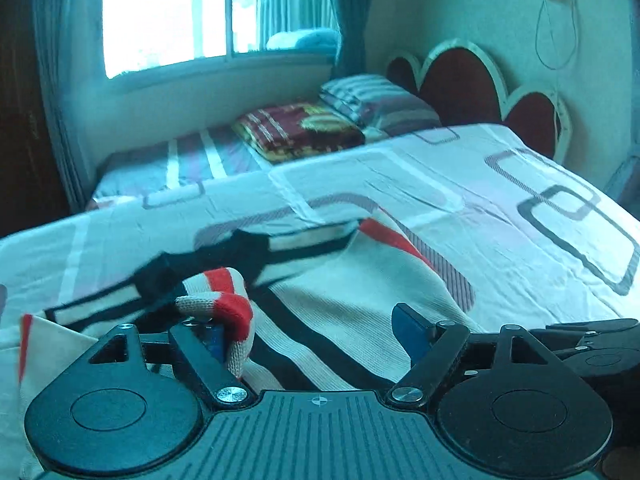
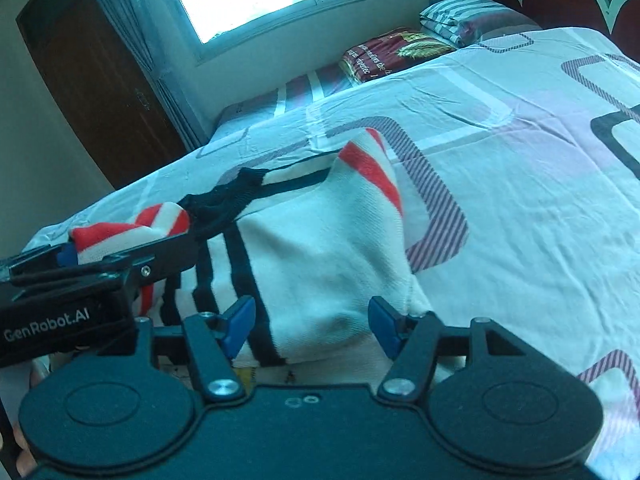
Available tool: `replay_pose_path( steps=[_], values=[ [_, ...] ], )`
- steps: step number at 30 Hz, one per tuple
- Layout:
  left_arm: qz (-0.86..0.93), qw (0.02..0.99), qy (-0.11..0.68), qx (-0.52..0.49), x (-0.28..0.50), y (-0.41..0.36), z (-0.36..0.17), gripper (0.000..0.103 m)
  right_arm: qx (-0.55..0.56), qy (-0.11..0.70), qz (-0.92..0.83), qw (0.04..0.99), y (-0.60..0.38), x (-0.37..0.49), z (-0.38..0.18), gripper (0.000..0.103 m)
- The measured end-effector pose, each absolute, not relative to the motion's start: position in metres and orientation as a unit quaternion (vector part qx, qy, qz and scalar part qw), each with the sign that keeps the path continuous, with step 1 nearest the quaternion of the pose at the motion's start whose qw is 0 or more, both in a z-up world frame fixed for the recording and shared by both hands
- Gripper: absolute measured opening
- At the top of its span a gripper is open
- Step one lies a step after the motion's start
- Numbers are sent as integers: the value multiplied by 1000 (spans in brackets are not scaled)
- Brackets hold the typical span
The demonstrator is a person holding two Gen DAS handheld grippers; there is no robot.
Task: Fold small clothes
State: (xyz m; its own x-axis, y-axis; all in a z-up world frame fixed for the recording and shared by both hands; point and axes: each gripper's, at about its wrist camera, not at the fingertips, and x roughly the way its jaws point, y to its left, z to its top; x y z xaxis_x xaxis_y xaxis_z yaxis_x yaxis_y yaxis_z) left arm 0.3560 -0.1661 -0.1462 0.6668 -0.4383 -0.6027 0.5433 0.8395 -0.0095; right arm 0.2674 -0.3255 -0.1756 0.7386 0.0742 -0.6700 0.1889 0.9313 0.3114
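A white knit garment [image 1: 352, 296] with black and red stripes lies on the bed, one side folded over. My left gripper [image 1: 314, 334] hovers low over it with its jaws wide apart. A red-and-white sleeve end [image 1: 228, 308] drapes loosely over the left blue fingertip [image 1: 216, 342], and nothing is pinched. In the right wrist view, my right gripper [image 2: 312, 322] is open at the garment's [image 2: 320, 248] near edge. White fabric lies between its blue fingertips [image 2: 240, 322], which do not squeeze it. The left gripper [image 2: 120, 246] sits just to its left, under the sleeve end [image 2: 132, 226].
The bed's white sheet [image 1: 500, 216] with rounded-rectangle prints stretches right and far. A folded red blanket [image 1: 300, 130] and a striped pillow [image 1: 372, 98] lie by the window wall. A red headboard [image 1: 476, 80] stands at the back right, a brown wardrobe [image 2: 100, 92] at the left.
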Motion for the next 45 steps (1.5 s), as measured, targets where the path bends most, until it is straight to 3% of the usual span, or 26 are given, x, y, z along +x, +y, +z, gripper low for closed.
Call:
replay_pose_path(
  steps=[4, 7, 11, 16, 17, 19, 22, 25, 30, 33, 38, 41, 42, 45],
  values=[
    [-307, 896, 312, 78, 356, -172, -141, 81, 188, 354, -29, 916, -331, 264, -174, 61],
    [-339, 871, 356, 25, 367, -170, -147, 89, 180, 342, -39, 921, -334, 261, -169, 63],
    [-347, 859, 376, 2, 369, -172, -150, 89, 186, 337, -50, 922, -345, 253, -169, 63],
    [-300, 877, 355, 121, 356, -205, -146, 91, 167, 350, -61, 920, -342, 254, -174, 63],
    [-318, 869, 365, 107, 358, -203, -141, 91, 167, 346, -63, 921, -341, 251, -173, 63],
    [-364, 835, 411, 25, 371, -189, -140, 101, 168, 338, -64, 924, -341, 250, -170, 63],
    [-333, 807, 479, -97, 394, -162, -153, 102, 163, 336, -51, 926, -336, 251, -166, 63],
    [-299, 813, 467, -177, 396, -122, -153, 102, 154, 332, -33, 930, -325, 255, -162, 63],
    [-191, 876, 422, -133, 391, -65, -150, 102, 172, 347, 15, 922, -302, 274, -162, 64],
    [-131, 896, 416, -91, 391, -30, -162, 102, 155, 361, 22, 919, -286, 284, -166, 76],
    [-62, 899, 429, -64, 393, 17, -193, 102, 178, 369, 6, 912, -288, 296, -176, 70],
    [-43, 898, 429, -87, 400, 37, -205, 102, 177, 367, -7, 913, -291, 301, -180, 42],
    [-40, 900, 424, -96, 403, 42, -208, 102, 183, 370, -9, 911, -293, 303, -182, 27],
    [-25, 902, 413, -124, 417, 57, -212, 102, 175, 370, -17, 912, -292, 305, -186, 23]
  ],
)
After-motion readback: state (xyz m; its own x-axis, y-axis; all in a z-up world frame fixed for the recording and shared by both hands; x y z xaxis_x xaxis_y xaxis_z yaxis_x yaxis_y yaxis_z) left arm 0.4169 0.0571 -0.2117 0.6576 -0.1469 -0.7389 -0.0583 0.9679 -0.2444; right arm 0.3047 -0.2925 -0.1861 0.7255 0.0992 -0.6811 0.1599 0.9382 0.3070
